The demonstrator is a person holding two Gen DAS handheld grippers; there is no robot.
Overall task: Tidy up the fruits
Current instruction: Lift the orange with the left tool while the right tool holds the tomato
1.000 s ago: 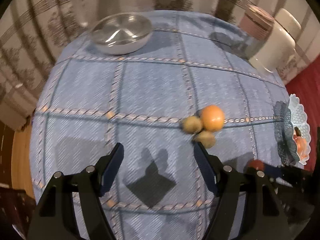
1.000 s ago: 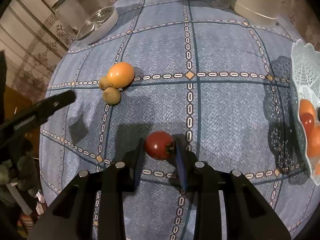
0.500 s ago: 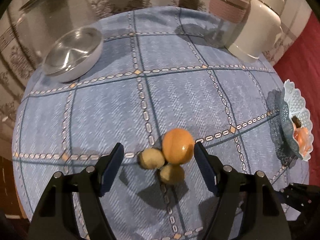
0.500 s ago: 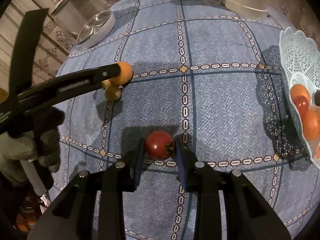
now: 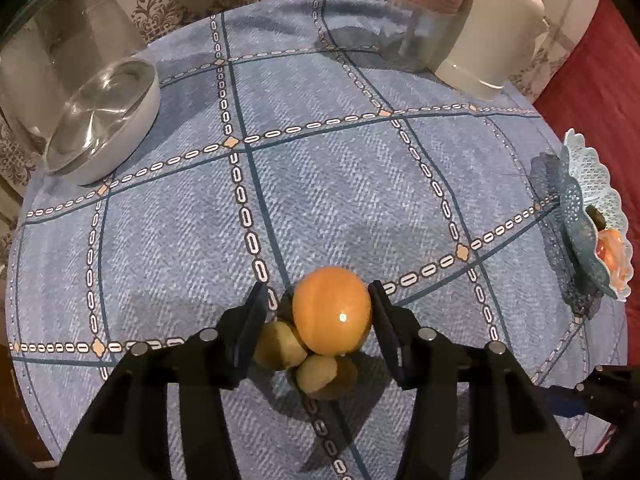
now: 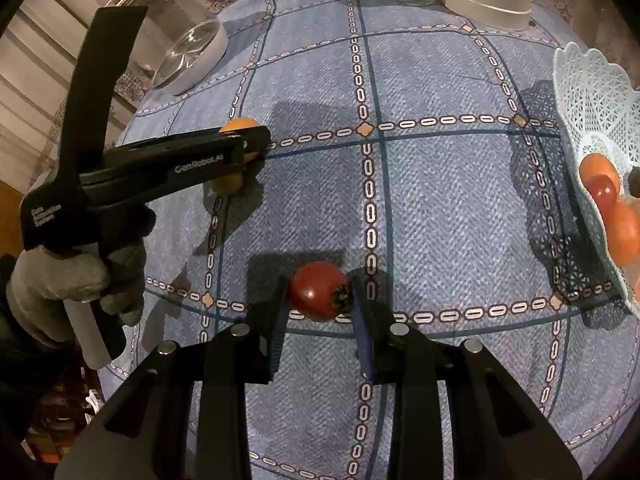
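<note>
Left gripper [image 5: 316, 304] sits low over the blue checked tablecloth [image 5: 340, 184], jaws spread around the orange fruit [image 5: 331, 314]; the right-hand finger lies against the fruit's side, the left-hand finger shows a small gap, so whether it is actually clamped cannot be told. Two small yellow-green fruits [image 5: 280, 346] lie tight against the orange one on its near side, one just beside the left finger, the other [image 5: 318, 374] between the jaws toward the camera. Right gripper [image 6: 320, 300] is clenched on a red tomato [image 6: 319, 291], stem end turned toward the right-hand finger, held over the cloth with a shadow underneath. From the right wrist view the left gripper is seen side-on, carried by a grey-gloved hand [image 6: 68, 284], with the orange fruit partly hidden behind its fingers. Containers: a white lattice fruit basket [image 6: 592, 92] stands at the right edge of the table and holds several orange fruits [image 6: 598, 170] and one red tomato [image 6: 604, 194], piled at its near side; exact count unclear. A shallow glass bowl [image 5: 102, 120] with a pale rim sits at the far left, tilted-looking in the fisheye, contents not discernible. At the far edge stand a clear jar [image 5: 428, 24] with a pinkish lid and a white canister [image 5: 488, 36], touching or nearly so.
</note>
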